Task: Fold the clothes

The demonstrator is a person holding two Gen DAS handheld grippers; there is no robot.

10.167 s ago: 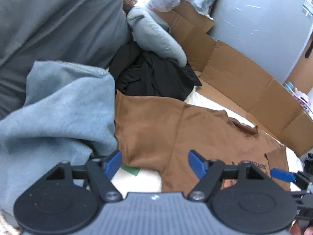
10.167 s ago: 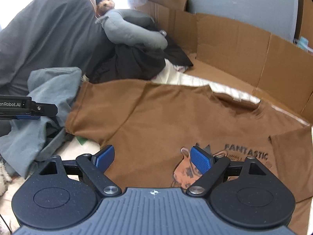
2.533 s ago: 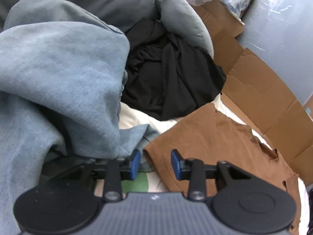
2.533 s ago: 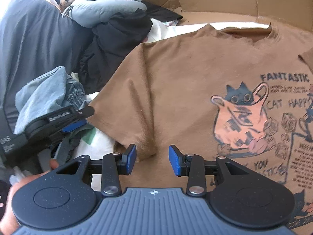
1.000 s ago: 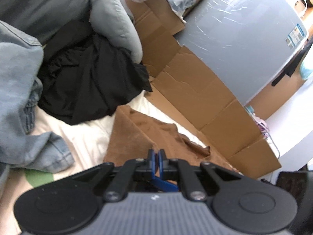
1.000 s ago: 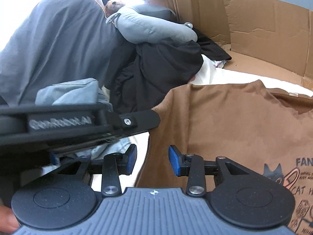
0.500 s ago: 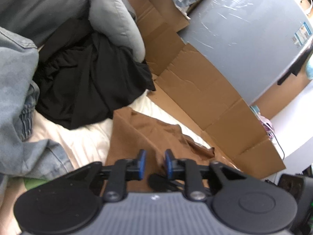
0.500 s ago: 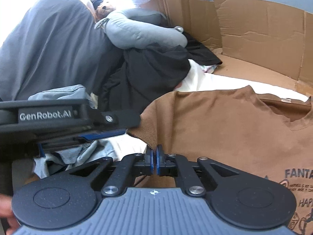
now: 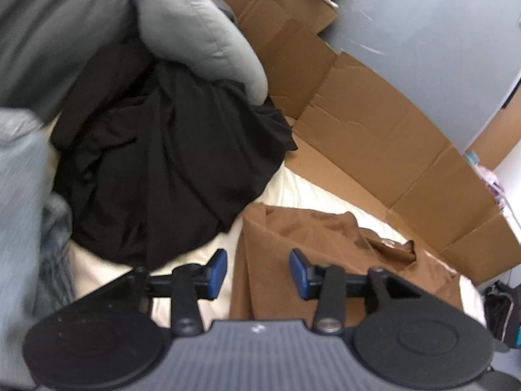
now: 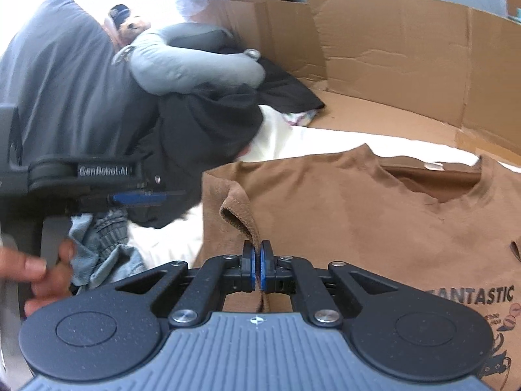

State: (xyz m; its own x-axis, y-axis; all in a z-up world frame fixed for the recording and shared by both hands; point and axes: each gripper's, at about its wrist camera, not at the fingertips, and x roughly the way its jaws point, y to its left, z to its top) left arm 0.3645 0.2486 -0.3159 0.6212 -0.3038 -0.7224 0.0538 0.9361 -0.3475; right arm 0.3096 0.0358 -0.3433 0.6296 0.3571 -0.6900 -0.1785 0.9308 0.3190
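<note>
On the bed's white sheet (image 10: 325,140), the brown T-shirt (image 10: 374,202) lies print side up, collar toward the cardboard wall (image 10: 407,55). Its left sleeve edge is folded in over the body, forming a raised ridge. My right gripper (image 10: 257,268) has its jaws closed on that folded sleeve hem; a strip of brown fabric runs between the blue pads. "FANTASTIC" lettering shows at right edge of the right wrist view, partly cut off.

My left gripper (image 9: 258,268) has its jaws open, nothing between them. It hovers over the shirt's folded side edge, shirt (image 9: 293,238) just under and beyond the tips. From the right wrist view I see the left gripper's body (image 10: 84,172) at left, off the shirt, with the person's hand (image 10: 42,270) wrapped on its handle.

Beside the shirt, to the left: a black garment heap (image 9: 162,169), touching or nearly touching the shirt corner, cannot tell which. A grey neck pillow (image 9: 195,36) lies on top of the black heap. Blue denim clothing (image 10: 104,247) sits near the left gripper. A large dark grey pillow (image 10: 65,97) is behind, with a small plush toy (image 10: 125,22) above it. Left wrist view is motion-blurred on its left side.
</note>
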